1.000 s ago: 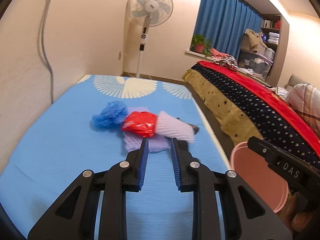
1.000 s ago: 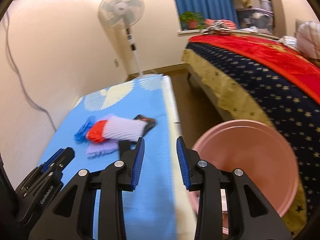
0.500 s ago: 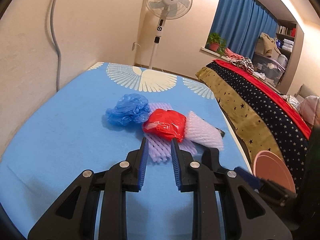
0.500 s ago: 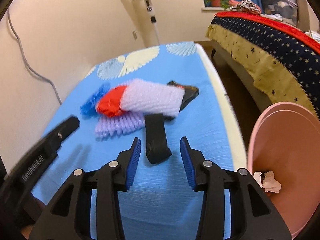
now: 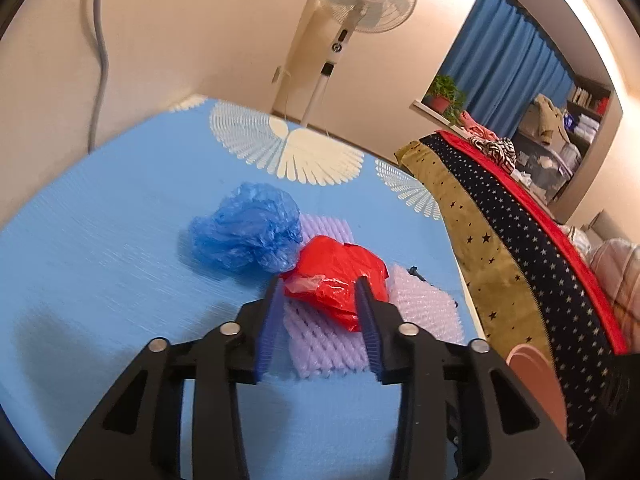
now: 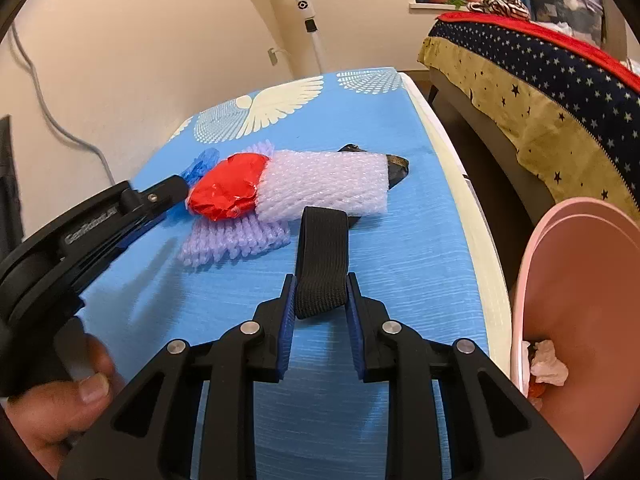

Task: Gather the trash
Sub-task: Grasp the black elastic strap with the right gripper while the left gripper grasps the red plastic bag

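Note:
Trash lies in a pile on the blue mat [image 5: 100,280]: a crumpled blue bag [image 5: 246,232], a red plastic bag [image 5: 338,276], a purple foam net [image 5: 320,340] and a white foam net [image 6: 324,184]. My left gripper [image 5: 320,292] is open, its fingers on either side of the red bag's near edge. My right gripper [image 6: 321,286] is open around the near end of a black elastic strap [image 6: 322,260], which lies flat on the mat. A dark wrapper [image 6: 396,168] sticks out behind the white net.
A pink bucket [image 6: 580,320] with some trash inside stands off the mat's right edge. A bed with a starred cover [image 6: 540,80] lies to the right. A standing fan [image 5: 340,40] and a wall cable [image 5: 100,40] are at the back.
Both grippers moved forward to the pile. The left jaws opened wider and now flank the red bag. The right jaws now enclose the strap's near end.

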A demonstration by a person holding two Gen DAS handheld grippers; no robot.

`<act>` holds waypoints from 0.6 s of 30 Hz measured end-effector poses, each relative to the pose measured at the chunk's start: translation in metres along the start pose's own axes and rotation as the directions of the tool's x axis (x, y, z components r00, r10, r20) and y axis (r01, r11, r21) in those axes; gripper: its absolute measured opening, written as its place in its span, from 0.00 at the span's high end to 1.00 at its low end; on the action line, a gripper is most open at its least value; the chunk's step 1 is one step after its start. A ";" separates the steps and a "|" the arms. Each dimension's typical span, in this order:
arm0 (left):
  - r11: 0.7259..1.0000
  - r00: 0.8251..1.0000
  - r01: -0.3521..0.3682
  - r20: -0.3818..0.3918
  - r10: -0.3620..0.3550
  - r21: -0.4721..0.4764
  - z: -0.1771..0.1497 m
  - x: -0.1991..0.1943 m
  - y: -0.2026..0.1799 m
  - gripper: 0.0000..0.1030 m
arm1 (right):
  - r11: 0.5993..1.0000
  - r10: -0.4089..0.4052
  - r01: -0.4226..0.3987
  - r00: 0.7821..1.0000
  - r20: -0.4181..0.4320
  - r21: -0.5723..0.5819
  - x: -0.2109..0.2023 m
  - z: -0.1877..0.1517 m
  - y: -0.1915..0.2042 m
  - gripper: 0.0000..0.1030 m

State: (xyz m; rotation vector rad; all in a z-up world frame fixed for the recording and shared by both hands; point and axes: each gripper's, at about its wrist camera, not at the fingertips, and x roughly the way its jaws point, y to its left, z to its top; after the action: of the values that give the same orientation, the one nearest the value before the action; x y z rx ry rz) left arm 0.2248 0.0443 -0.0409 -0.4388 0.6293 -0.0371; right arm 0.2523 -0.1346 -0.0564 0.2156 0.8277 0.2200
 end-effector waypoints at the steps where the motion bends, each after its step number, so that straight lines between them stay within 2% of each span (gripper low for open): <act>1: 1.000 1.000 0.006 -0.017 -0.007 -0.021 0.000 0.004 0.001 0.62 | 1.000 0.004 -0.004 1.000 0.000 0.005 0.000 0.000 -0.001 0.76; 11: 0.993 0.995 0.033 -0.092 -0.044 -0.113 -0.005 0.024 0.007 0.63 | 1.000 0.009 -0.009 1.000 0.003 0.026 -0.002 -0.002 -0.005 0.76; 16: 0.992 0.994 0.057 -0.085 -0.067 -0.115 -0.005 0.022 0.005 0.86 | 1.000 -0.001 0.001 1.000 0.003 0.025 -0.005 -0.001 -0.006 0.76; 18: 0.993 0.995 0.064 -0.074 -0.072 -0.102 -0.004 0.018 0.004 0.87 | 1.000 -0.005 0.004 1.000 0.006 0.024 -0.008 -0.001 -0.006 0.76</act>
State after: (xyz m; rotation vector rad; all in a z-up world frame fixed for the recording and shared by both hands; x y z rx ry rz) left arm 0.2372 0.0434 -0.0553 -0.5575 0.6949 -0.0880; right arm 0.2473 -0.1428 -0.0528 0.2367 0.8249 0.2052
